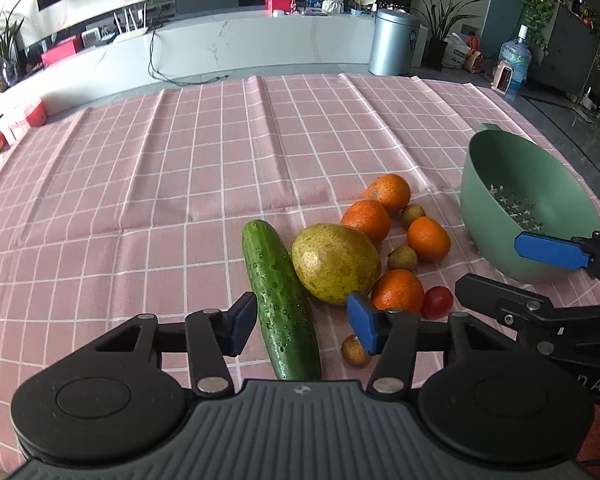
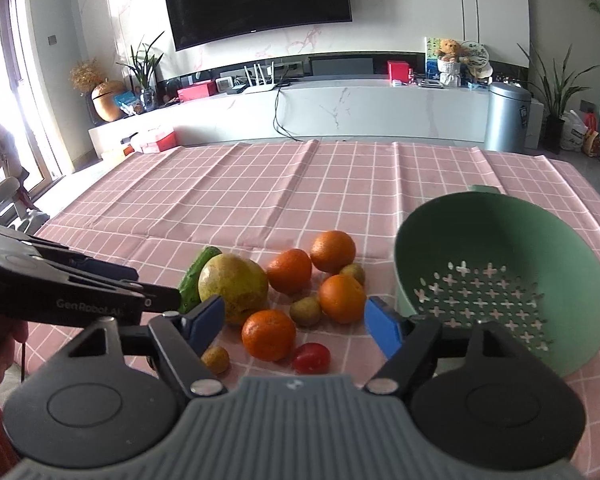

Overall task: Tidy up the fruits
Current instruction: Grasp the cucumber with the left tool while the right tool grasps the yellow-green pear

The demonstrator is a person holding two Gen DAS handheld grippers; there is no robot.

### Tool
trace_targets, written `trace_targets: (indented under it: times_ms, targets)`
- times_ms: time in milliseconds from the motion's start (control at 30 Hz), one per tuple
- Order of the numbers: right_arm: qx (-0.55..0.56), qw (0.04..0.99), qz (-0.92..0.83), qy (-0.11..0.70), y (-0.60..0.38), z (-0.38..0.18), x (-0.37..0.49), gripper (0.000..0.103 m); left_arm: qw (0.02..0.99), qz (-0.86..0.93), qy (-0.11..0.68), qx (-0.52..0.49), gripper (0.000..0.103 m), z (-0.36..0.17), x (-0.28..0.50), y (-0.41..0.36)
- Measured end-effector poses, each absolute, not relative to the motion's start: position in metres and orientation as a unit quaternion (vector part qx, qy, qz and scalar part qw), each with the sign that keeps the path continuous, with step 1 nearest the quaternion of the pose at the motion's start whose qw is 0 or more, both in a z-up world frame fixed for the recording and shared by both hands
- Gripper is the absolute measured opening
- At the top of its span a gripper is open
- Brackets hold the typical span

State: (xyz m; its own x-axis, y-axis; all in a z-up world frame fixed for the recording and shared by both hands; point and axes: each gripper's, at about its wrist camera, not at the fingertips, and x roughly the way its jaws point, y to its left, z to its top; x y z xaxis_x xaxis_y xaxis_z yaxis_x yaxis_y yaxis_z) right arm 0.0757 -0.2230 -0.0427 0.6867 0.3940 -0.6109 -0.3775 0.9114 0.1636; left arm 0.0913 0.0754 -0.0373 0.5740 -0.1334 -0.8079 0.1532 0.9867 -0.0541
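Note:
A cucumber lies on the pink checked cloth between the fingers of my left gripper, which is open; the pads do not press on it. Beside it sit a big yellow-green pear, several oranges, several small yellowish fruits and a red cherry tomato. My right gripper is open over an orange and the tomato, touching neither. The pear hides most of the cucumber there. A green colander bowl stands tilted at the right, with nothing in it.
The pink checked cloth covers the table to its far edge. Past it are a white TV bench, a silver bin and potted plants. In the left wrist view the right gripper's blue pad reaches in front of the colander.

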Motion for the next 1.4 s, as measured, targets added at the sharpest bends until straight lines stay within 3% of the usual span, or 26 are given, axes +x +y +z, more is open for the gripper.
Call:
trace_targets:
  times_ms: [133, 233, 733, 1100, 1400]
  targets:
    - [-0.017, 0.909, 0.225, 0.351, -0.205, -0.053, 0.092, 0.058, 0.876, -0.079, 0.477, -0.003, 0.049, -0.052, 0.110, 0.082]
    - [-0.013, 0.903, 0.236, 0.359, -0.200, -0.060, 0.103, 0.057, 0.868, -0.081, 0.489, -0.005, 0.044, -0.061, 0.118, 0.085]
    - [-0.064, 0.879, 0.294, 0.370, -0.171, -0.071, 0.121, 0.058, 0.864, -0.078, 0.497, -0.026, 0.044, -0.062, 0.122, 0.107]
    - [-0.092, 0.874, 0.291, 0.378, -0.136, -0.081, 0.133, 0.065, 0.868, -0.055, 0.489, -0.068, 0.045, -0.063, 0.127, 0.128]
    - [-0.080, 0.874, 0.287, 0.383, -0.133, -0.089, 0.139, 0.062, 0.854, -0.077, 0.499, -0.124, 0.055, -0.081, 0.137, 0.131]
